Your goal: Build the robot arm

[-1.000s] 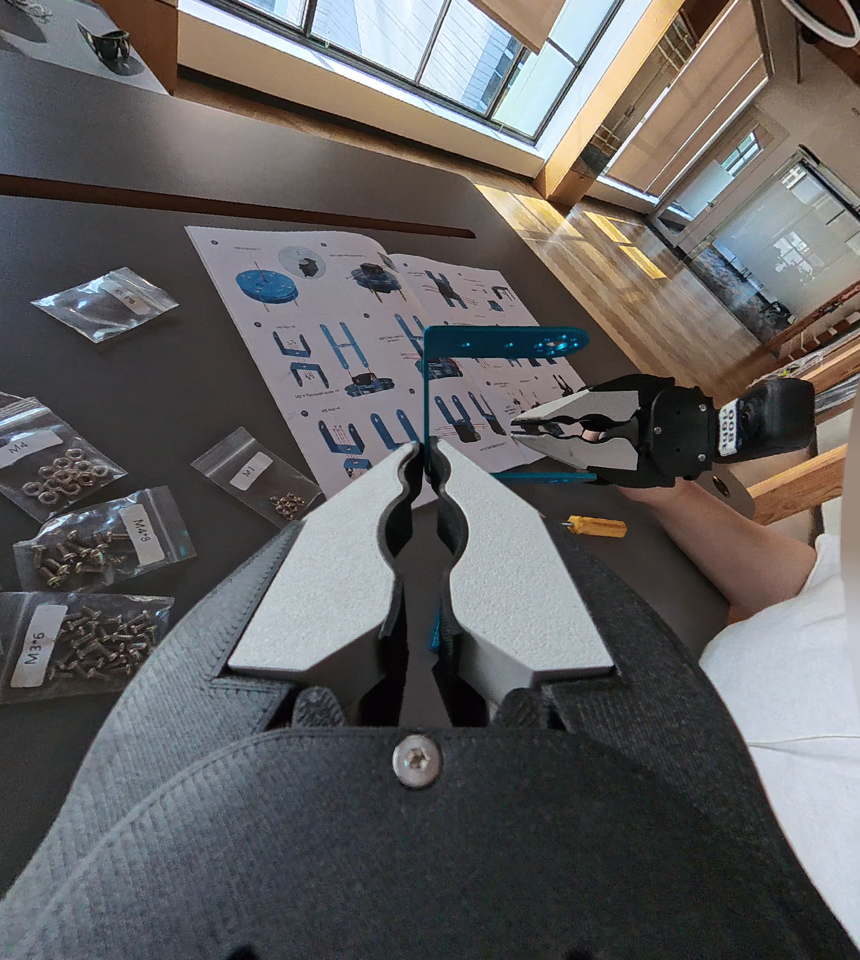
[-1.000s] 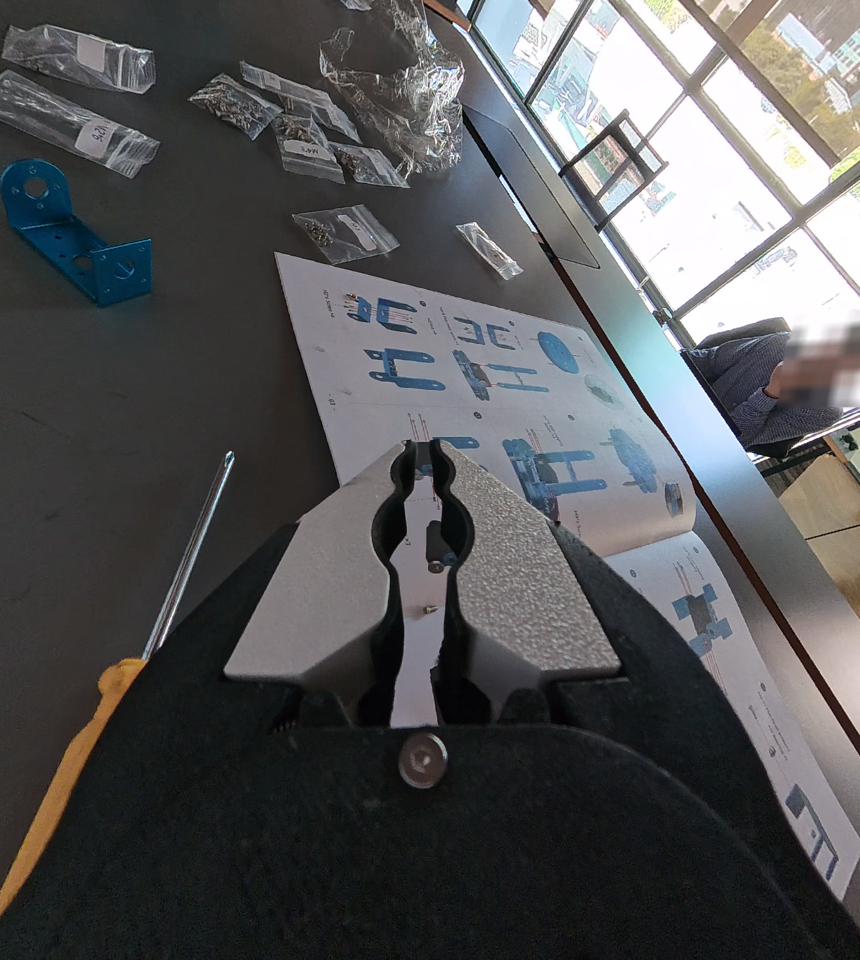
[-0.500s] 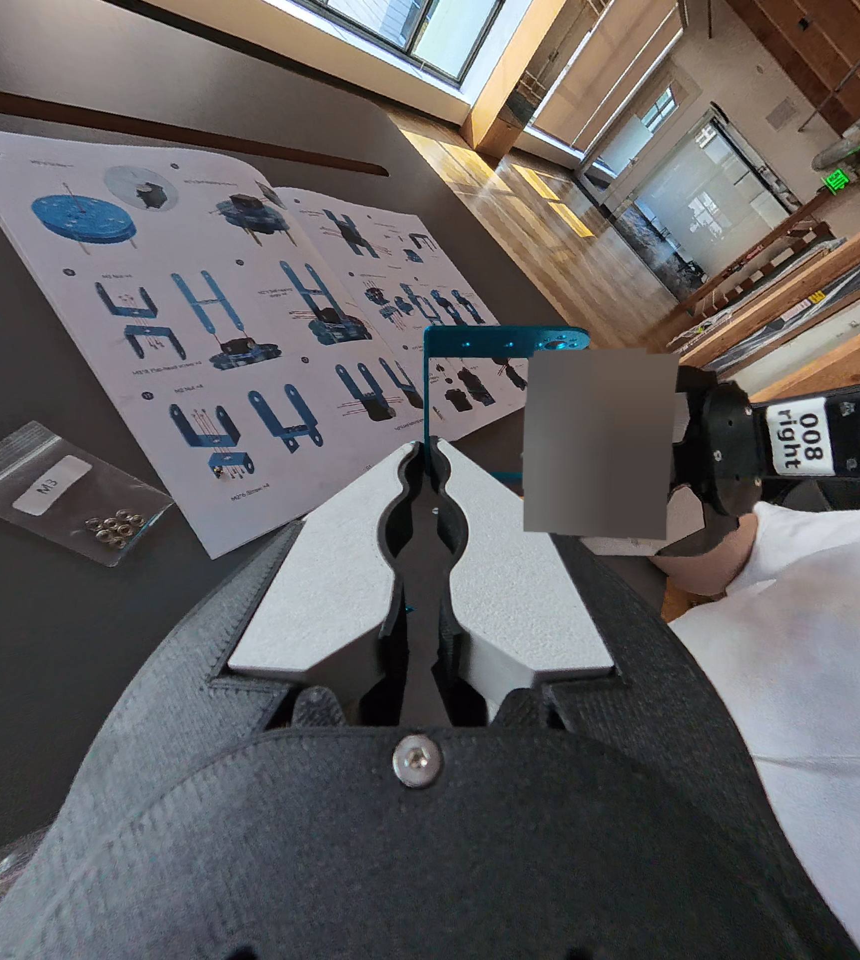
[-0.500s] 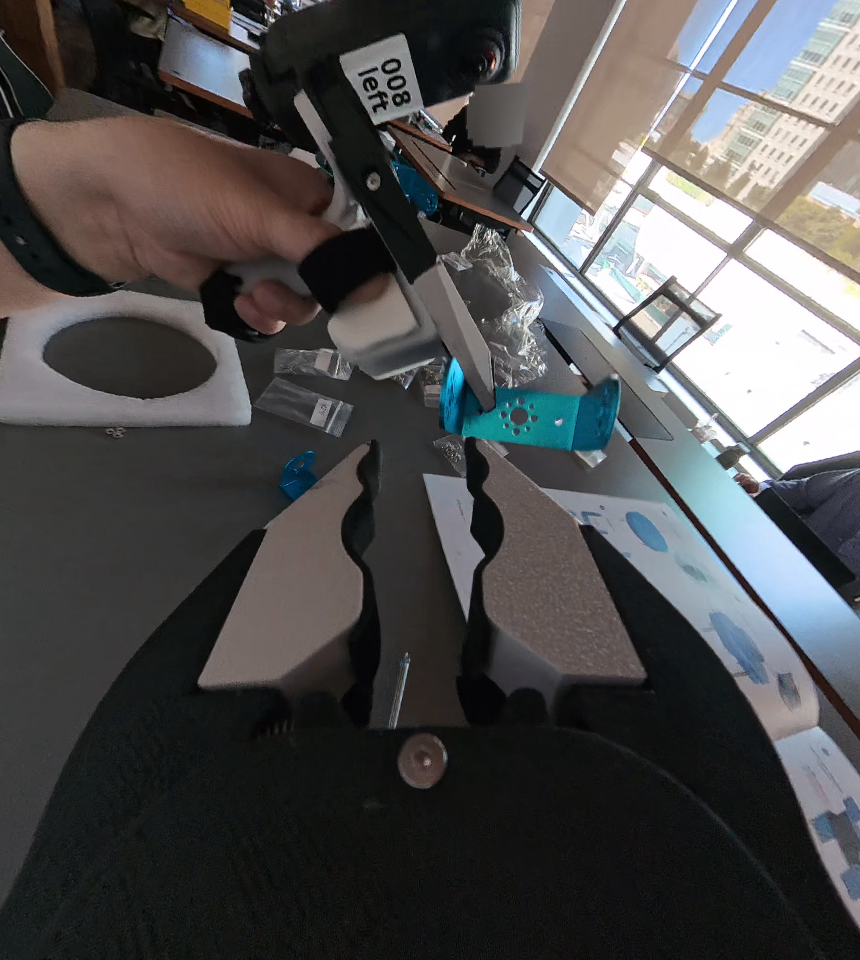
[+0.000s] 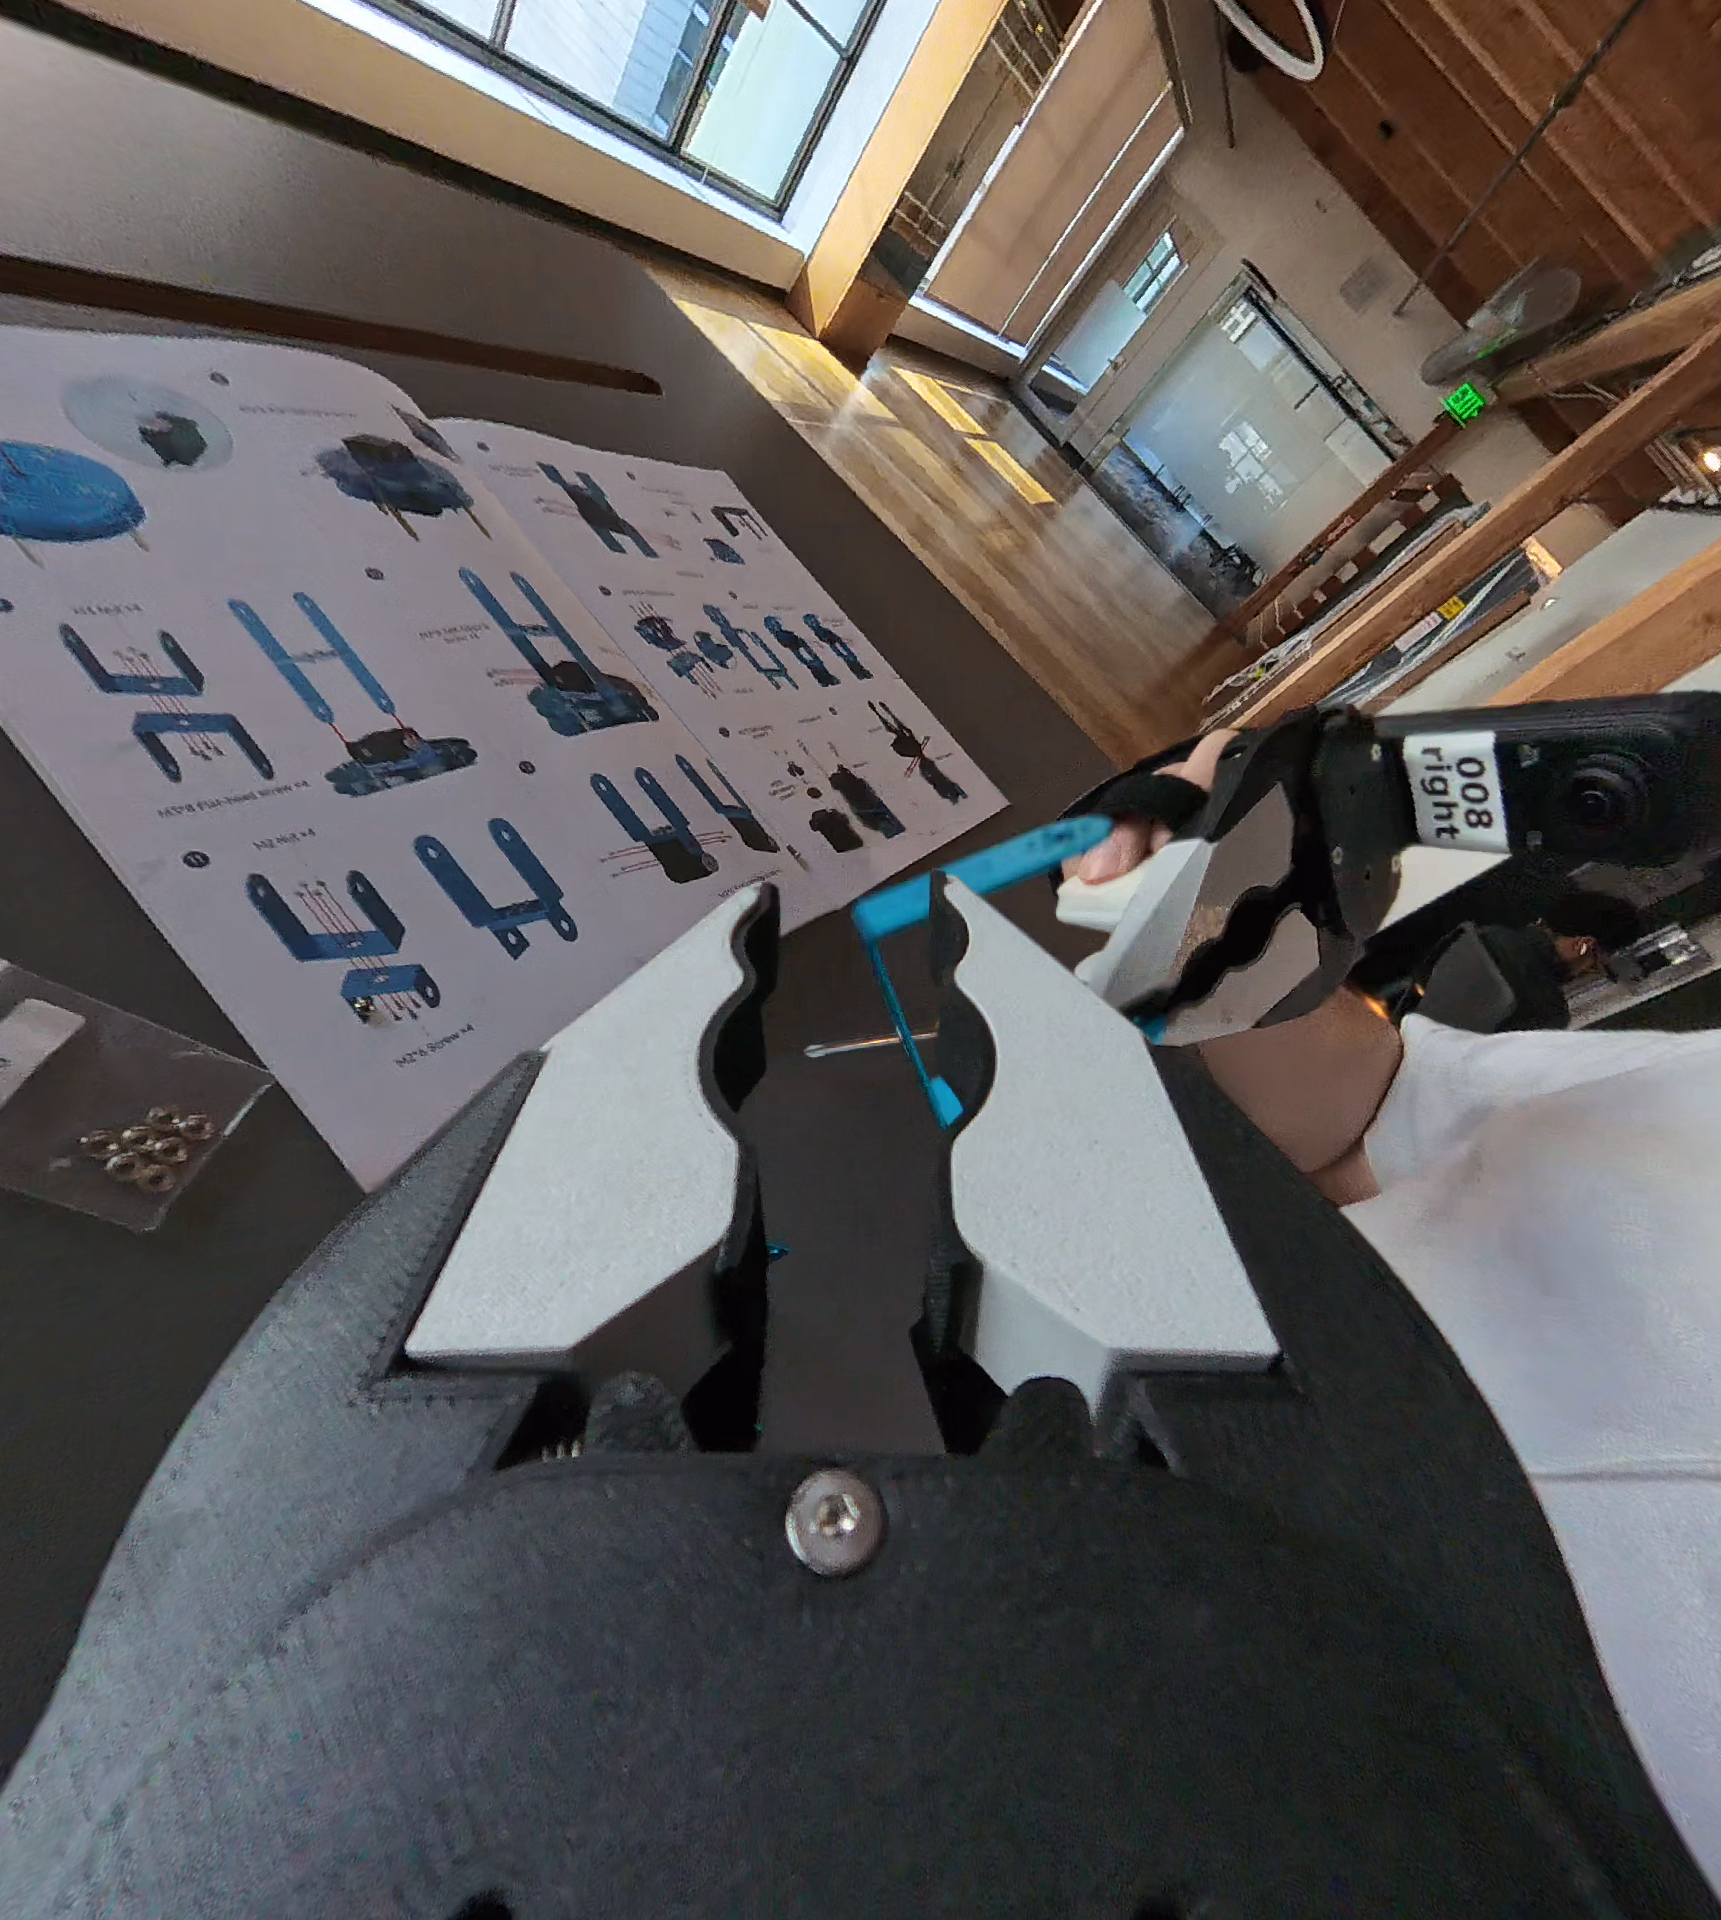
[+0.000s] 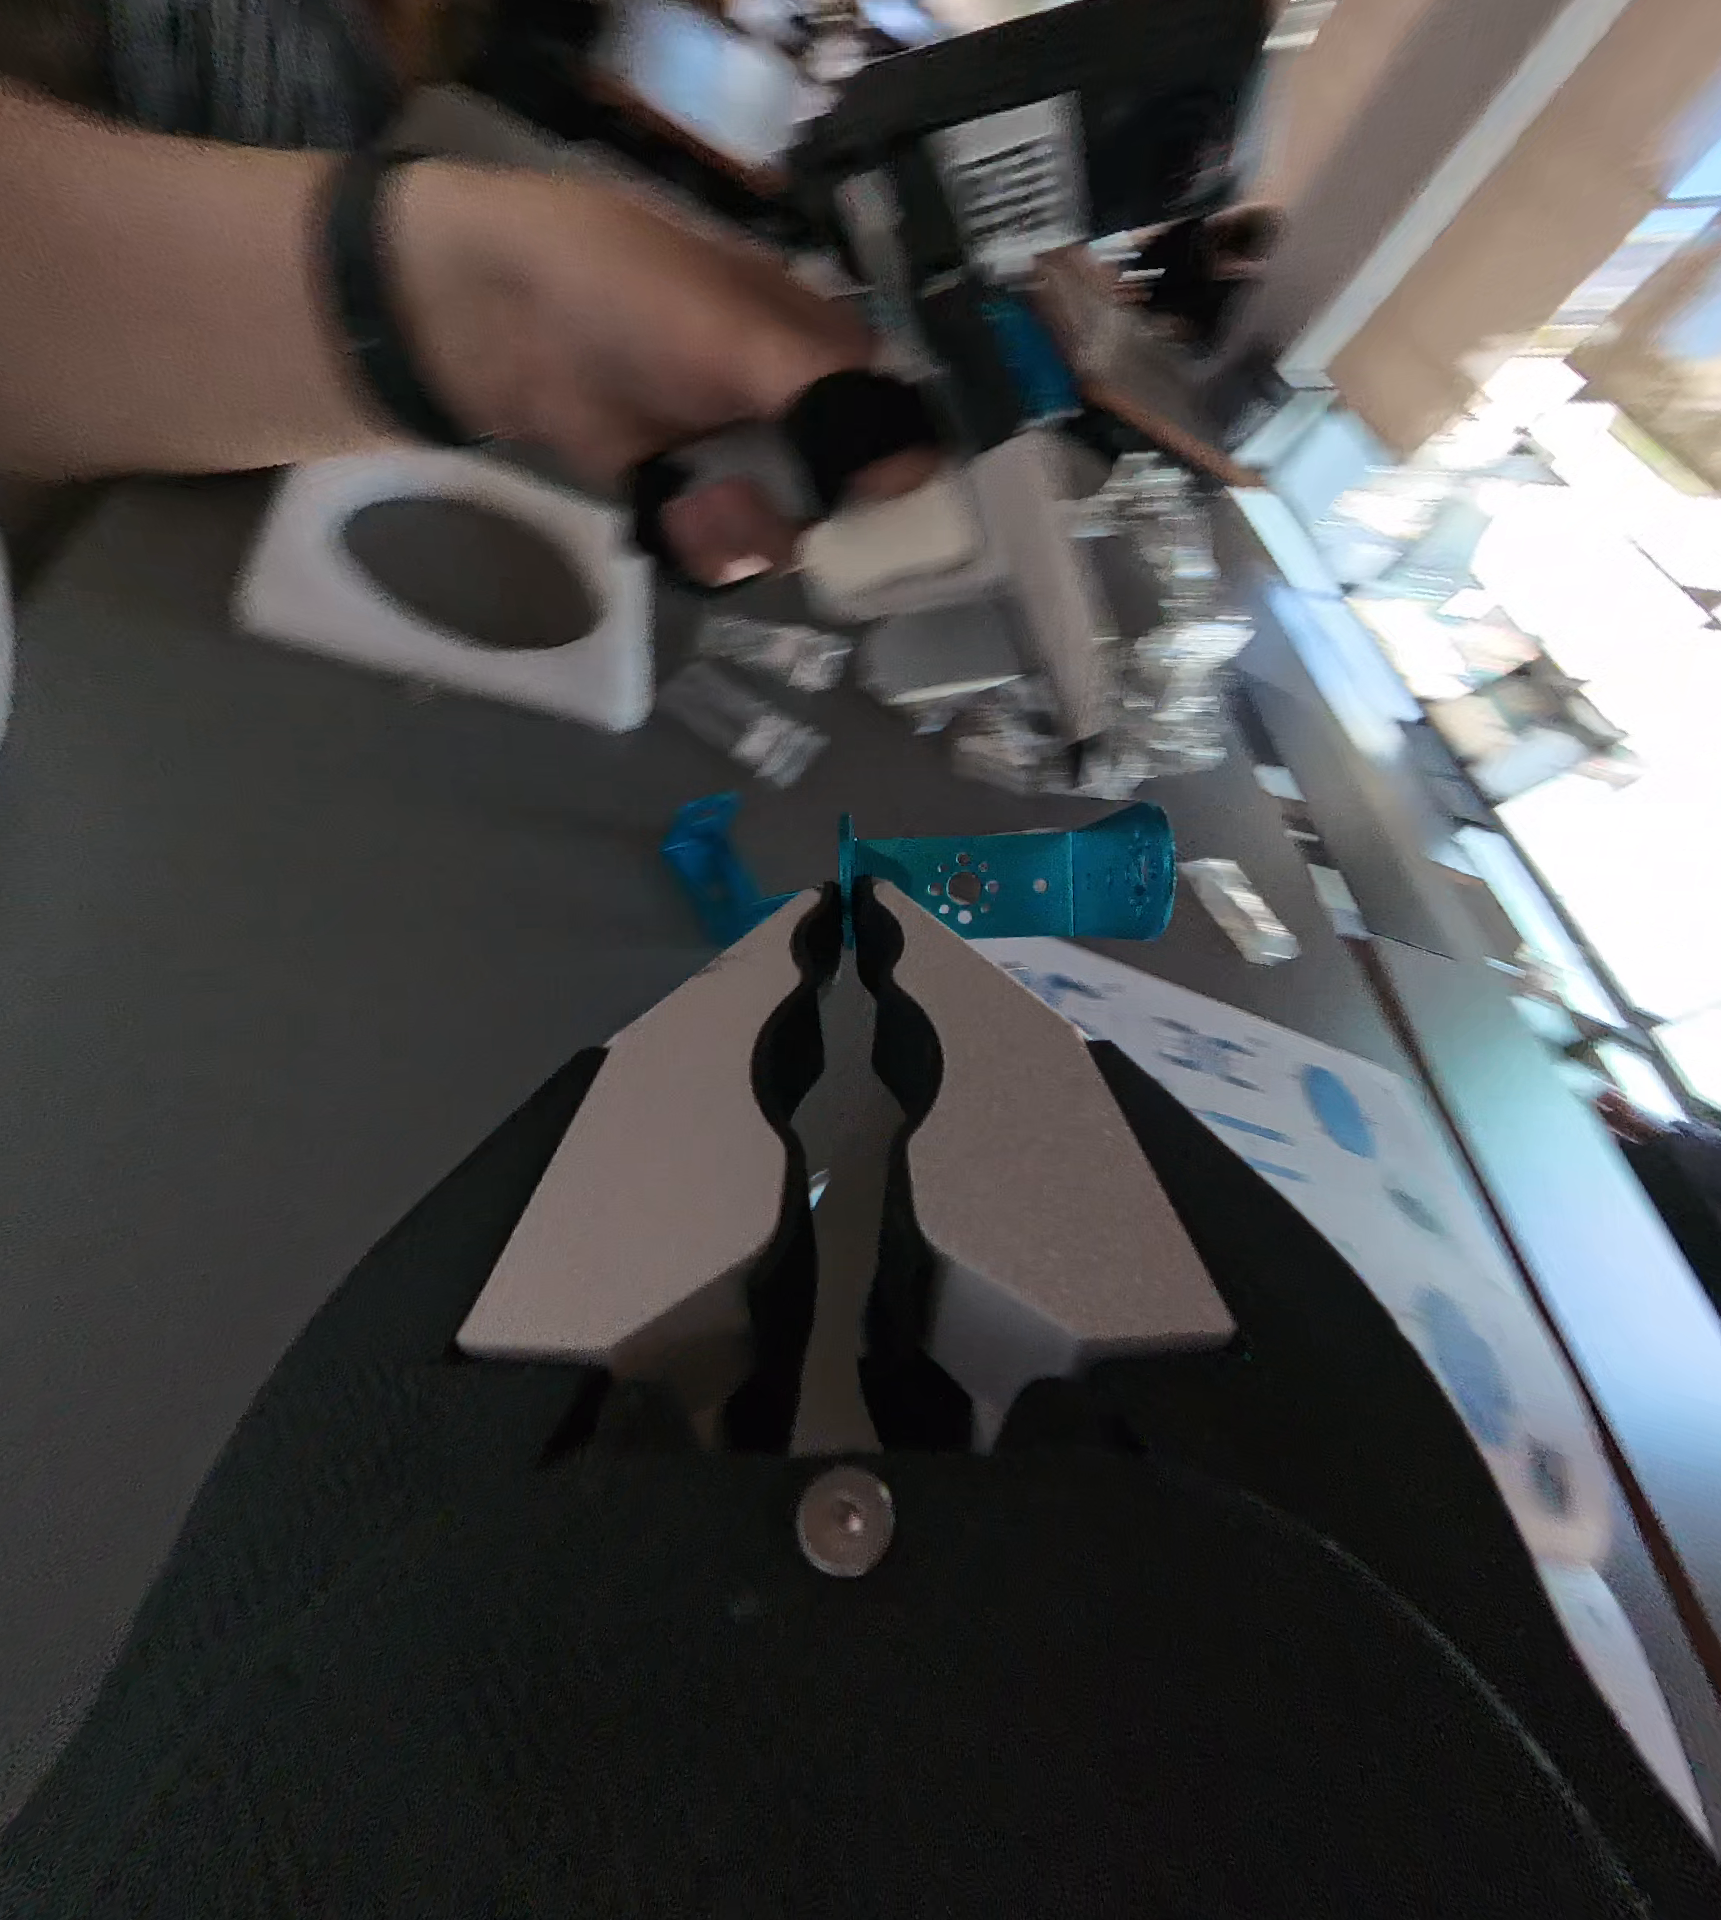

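Observation:
My right gripper is shut on one end flange of a blue U-shaped metal bracket and holds it above the dark table. In the left wrist view the same bracket stands between the fingers of my left gripper, close to the right finger. The left finger is well clear of it, so my left gripper is open and holds nothing. The right gripper shows there too, clamped on the bracket's lower flange. In the blurred right wrist view the left gripper and the hand on it lie beyond the bracket.
An open instruction booklet lies on the table, with a small bag of nuts to its left. A screwdriver shaft lies under the bracket. A second blue bracket, a white foam block with a round hole and several clear bags lie farther off. Left tips to right tips: about 8 centimeters.
My left gripper, shut on the bracket before, has opened and let it go. My right gripper opened, came up to the bracket and shut on its flange, so the bracket has changed grippers.

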### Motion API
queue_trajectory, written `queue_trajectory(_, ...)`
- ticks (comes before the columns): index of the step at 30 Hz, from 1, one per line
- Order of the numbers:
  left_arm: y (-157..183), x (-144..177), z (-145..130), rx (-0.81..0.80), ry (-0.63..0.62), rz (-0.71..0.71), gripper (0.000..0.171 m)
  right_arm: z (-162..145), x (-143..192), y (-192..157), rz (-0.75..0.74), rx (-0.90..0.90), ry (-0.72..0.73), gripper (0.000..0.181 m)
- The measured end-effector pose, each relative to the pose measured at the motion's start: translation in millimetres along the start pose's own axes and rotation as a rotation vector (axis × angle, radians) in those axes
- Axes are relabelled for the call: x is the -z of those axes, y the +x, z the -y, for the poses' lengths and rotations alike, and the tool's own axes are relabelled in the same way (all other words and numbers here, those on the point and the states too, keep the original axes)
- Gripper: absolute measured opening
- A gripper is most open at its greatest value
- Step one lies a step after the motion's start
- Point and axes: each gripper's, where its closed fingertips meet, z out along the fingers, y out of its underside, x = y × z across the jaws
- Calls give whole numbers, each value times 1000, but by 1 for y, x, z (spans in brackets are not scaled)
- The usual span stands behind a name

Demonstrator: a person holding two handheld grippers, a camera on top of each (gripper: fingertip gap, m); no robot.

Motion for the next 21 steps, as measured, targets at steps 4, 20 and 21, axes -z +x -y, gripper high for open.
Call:
queue_trajectory(4,14,4,-3,-145,-54,-43,27,-26,16,-49,344,26,-91,1)
queue_trajectory(20,30,-44,-94,-745,-464,31,1,-47,19,-67,455,54,-239,2)
queue_trajectory(21,29,-44,-95,-739,-470,40,1,-49,19,-65,443,50,-242,2)
